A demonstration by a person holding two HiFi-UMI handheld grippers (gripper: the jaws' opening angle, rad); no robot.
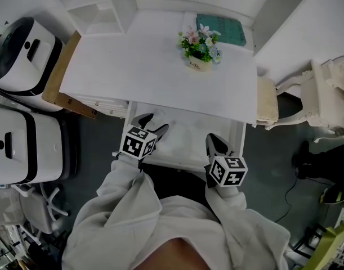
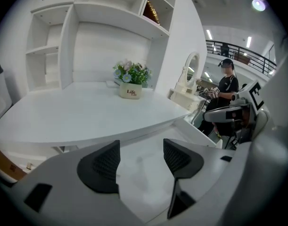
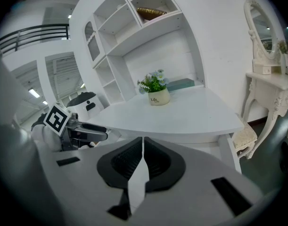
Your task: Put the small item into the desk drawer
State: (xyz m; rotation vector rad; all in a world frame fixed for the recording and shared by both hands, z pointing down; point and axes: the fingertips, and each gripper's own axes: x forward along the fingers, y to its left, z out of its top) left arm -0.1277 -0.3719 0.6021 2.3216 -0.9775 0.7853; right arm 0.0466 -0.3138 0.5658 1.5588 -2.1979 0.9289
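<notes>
Okay, drawer [image 1: 186,135] pulled out under counter [image 1: 149,66], both grippers over it. Left gripper [image 1: 152,124] jaws wide apart, nothing between, only white drawer floor below. Right gripper [image 1: 215,140] pinched closed, looks empty too. Small item: can't spot it in any view, drawer looks bare from here. Only loose stuff is flower pot [image 1: 199,64] and teal book [image 1: 221,25], far back on counter, straight ahead, right gripper bit nearer I'd say. Glossy white top, dark floor, plenty room.
</notes>
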